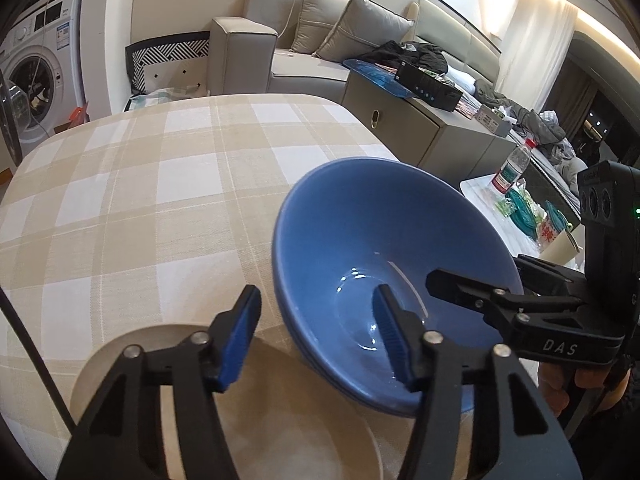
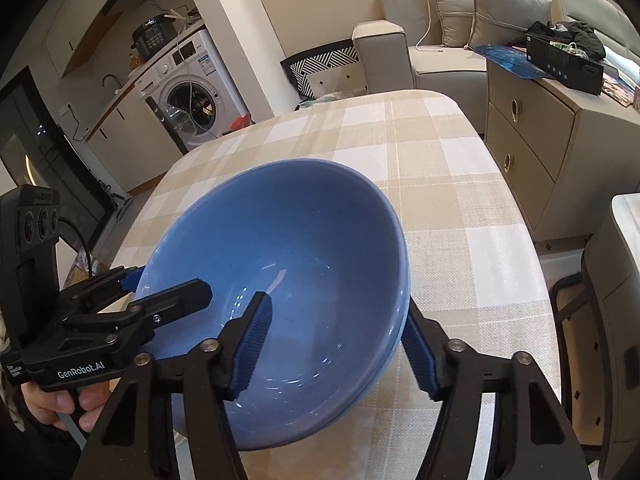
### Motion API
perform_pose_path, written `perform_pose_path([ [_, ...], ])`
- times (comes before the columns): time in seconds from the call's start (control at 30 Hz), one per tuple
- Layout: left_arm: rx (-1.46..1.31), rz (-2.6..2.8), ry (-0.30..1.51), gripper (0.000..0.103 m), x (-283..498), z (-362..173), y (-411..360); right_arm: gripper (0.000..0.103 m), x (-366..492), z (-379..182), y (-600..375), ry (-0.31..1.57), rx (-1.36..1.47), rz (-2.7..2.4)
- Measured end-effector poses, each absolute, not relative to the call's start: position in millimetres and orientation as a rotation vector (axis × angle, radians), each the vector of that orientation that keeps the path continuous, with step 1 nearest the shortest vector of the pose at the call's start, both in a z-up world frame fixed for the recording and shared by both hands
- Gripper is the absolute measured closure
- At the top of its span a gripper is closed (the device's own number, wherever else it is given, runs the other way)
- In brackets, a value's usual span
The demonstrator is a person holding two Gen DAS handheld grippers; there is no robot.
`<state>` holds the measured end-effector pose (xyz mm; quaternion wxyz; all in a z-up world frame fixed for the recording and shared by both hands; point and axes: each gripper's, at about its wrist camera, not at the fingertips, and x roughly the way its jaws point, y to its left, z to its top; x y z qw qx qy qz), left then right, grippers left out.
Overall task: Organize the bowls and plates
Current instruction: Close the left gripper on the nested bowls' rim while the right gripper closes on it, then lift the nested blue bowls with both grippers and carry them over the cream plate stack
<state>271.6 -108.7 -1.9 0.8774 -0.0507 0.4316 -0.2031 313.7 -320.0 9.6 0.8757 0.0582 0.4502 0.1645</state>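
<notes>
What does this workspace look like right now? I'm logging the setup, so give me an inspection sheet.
Surface: checked tablecloth, lying flat on the table.
Job's things: stacked blue bowls; beige plate beside them.
Clutter: nothing seen on the table.
Grippers: left tool and right tool both open, each straddling the bowls' rim, one finger inside.
Cables: black cable by the left tool.
Surroundings: sofa, washing machine, cabinet.
</notes>
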Motion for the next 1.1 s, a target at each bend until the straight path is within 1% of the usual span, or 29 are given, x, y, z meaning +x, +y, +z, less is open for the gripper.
perform_pose_path([
  [0.07, -0.101, -0.441, 0.902, 0.056, 271, -2, -112, 0.045, 314, 10, -320, 0.942, 0.117, 0.327],
  [0.1, -0.095, -0.438, 0.904, 0.056, 271, -2, -114, 0.046, 314, 10, -321, 0.943, 0.118, 0.323],
  [0.17, -0.091, -0.431, 0.903, 0.056, 270, -2, -115, 0.052, 313, 10, -322, 0.943, 0.117, 0.314],
  [0.37, -0.101, -0.418, 0.912, 0.059, 272, 0, -116, 0.06, 312, 10, -327, 0.945, 0.116, 0.295],
  [0.77, -0.1, -0.403, 0.917, 0.061, 270, 3, -117, 0.068, 310, 11, -331, 0.957, 0.139, 0.261],
  [1.1, -0.098, -0.398, 0.916, 0.061, 269, 6, -118, 0.071, 308, 13, -332, 0.966, 0.142, 0.243],
])
